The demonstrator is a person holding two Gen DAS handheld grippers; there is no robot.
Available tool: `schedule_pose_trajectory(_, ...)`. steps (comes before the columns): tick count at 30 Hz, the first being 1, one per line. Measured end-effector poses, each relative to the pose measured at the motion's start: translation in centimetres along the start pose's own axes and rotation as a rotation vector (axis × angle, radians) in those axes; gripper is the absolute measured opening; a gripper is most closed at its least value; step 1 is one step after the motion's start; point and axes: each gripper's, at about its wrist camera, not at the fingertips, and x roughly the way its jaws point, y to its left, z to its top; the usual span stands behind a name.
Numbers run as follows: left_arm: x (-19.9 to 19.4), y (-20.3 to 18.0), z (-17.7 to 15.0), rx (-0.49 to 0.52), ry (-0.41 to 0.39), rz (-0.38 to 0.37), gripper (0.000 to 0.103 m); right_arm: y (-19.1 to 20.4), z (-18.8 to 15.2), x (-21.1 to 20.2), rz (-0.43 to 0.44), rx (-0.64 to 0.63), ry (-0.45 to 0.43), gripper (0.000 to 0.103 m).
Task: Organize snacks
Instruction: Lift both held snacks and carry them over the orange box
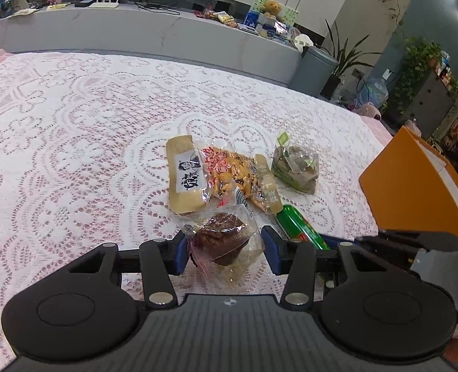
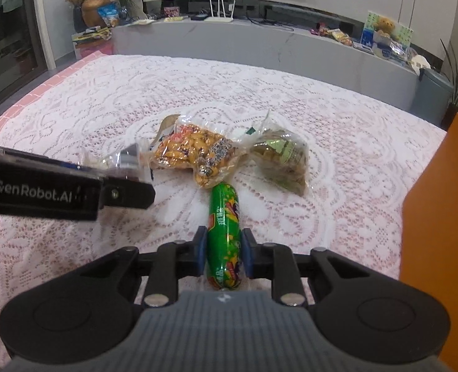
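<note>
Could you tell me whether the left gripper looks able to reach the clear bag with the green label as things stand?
Probably not right away: the left gripper is closed around a clear-wrapped chocolate muffin, and the peanut packet lies partly in its path to the green-labelled bag.

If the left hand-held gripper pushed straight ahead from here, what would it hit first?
Probably the wrapped chocolate muffin already between the left hand-held gripper's pads, then the peanut packet just beyond; depth is uncertain.
</note>
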Motion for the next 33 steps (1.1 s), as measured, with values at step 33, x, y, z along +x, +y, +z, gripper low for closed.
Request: schedule_pose_trajectory(33,-7.7,-15.2,1.3,0.118,-0.091,-0.083,0.054,-7.0,-1.2,-17.8,-0.035,0.113,-0.183,0.020)
